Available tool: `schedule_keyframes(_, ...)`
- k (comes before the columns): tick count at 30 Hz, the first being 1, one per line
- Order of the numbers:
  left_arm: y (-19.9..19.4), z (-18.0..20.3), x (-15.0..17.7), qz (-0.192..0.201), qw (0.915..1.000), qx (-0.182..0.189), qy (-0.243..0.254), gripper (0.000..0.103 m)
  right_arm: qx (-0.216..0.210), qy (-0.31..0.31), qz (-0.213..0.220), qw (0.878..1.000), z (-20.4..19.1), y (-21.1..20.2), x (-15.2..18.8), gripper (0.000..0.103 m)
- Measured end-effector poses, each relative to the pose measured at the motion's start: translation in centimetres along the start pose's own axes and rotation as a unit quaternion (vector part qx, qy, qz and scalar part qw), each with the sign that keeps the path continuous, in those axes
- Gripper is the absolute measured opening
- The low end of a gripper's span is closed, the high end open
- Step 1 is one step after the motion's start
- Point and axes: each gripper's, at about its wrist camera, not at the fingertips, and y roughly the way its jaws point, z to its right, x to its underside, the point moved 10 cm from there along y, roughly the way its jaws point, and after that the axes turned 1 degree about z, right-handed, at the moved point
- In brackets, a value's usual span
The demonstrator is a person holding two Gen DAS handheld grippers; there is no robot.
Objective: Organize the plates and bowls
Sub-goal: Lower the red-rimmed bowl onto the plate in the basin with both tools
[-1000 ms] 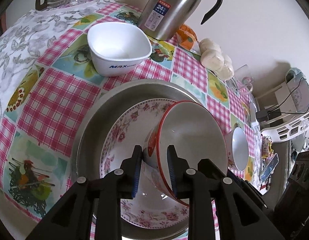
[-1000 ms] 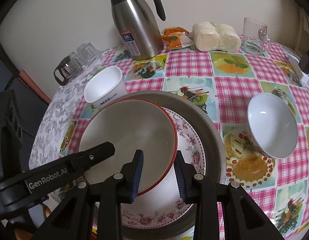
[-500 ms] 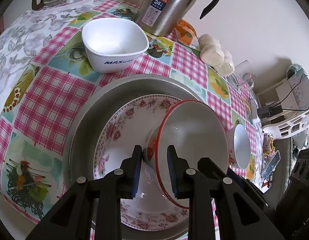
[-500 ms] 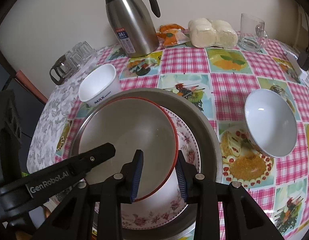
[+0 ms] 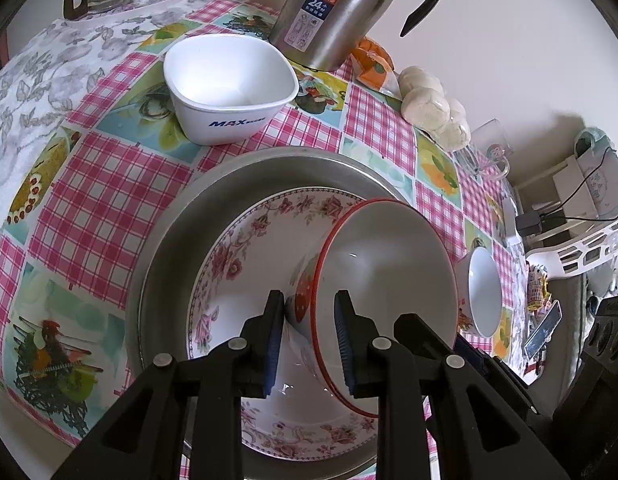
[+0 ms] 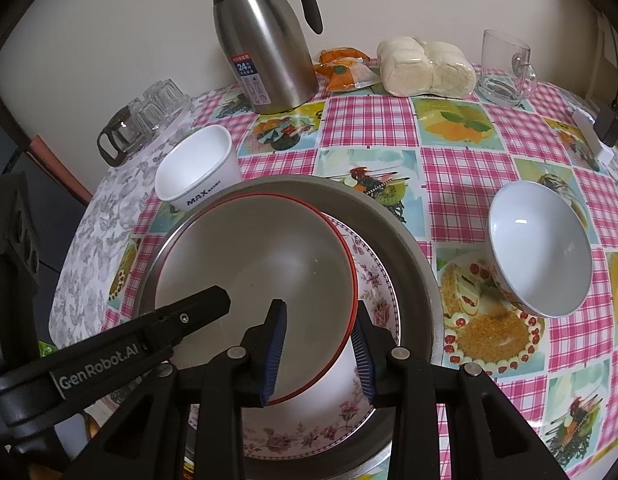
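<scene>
A red-rimmed white bowl with a strawberry pattern is held over a floral plate that lies in a steel pan. My left gripper is shut on the bowl's near wall. My right gripper is shut on the bowl's near rim, above the floral plate and steel pan. The left gripper's finger reaches in from the left. A square white bowl and a round white bowl stand on the table.
A steel thermos, glass mug, bagged buns, an orange packet and a glass carafe with cups stand along the table's back. A white rack stands off the table's right.
Both grippers and the red-rimmed bowl have moved slightly down and forward over the floral plate. Both grips stay unchanged.
</scene>
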Motion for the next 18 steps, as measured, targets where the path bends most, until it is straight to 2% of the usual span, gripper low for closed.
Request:
schedule_keyframes(13, -1.5, -0.3, -0.7, 0.015, 0.9998, -0.015, 0.006, 0.028, 0.014, 0.001, 0.006, 1.0, 0.4, -0.3, -0.3, 0.037)
schedule_keyframes(15, -1.9, -0.1, -0.9, 0.022, 0.9996, -0.015, 0.009, 0.03, 0.016, 0.003, 0.02, 1.0, 0.4, -1.0, -0.8, 0.037)
schedule_keyframes(17, -2.6, -0.1, -1.2, 0.032, 0.9992, -0.02, 0.012, 0.039, 0.013, 0.006, 0.038, 0.999, 0.3, -1.9, -1.4, 0.038)
schedule_keyframes(18, -2.8, -0.1, -1.3, 0.037, 0.9989, -0.023, 0.014, 0.04, 0.012, 0.006, 0.048, 0.999, 0.3, -2.4, -1.7, 0.04)
